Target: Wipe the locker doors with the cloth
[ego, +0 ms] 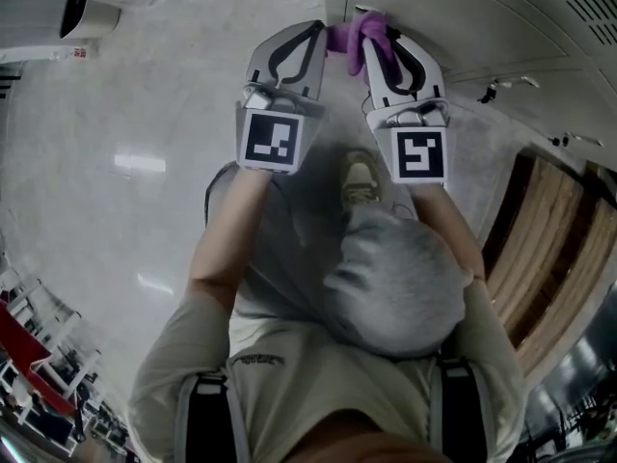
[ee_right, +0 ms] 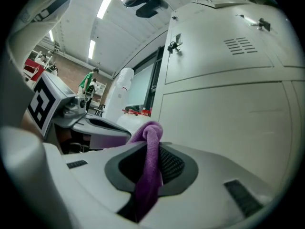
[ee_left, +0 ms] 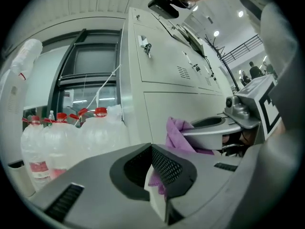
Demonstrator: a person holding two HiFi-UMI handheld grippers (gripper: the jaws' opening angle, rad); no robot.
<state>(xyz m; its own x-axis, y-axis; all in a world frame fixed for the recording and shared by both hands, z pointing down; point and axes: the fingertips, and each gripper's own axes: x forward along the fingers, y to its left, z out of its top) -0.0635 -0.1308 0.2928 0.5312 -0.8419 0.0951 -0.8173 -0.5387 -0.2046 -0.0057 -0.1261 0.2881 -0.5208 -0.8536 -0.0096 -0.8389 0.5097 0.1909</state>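
Right gripper (ee_right: 150, 171) clamped on bunched purple cloth (ego: 359, 29); left gripper (ee_left: 159, 175) nips other end. Cloth strung sideways between them, close to locker door (ee_right: 228, 109). Door ahead, right gripper's side, so nearer for wipe.

One cloth (ego: 359, 29) is showing. Two grippers are showing, the left gripper (ego: 307, 29) and the right gripper (ego: 384, 41), each carrying one marker cube (ego: 271, 140). At least four red-capped water jugs (ee_left: 71, 137) are standing together. Two keys (ego: 492, 91) are hanging from the locker doors (ego: 463, 27).
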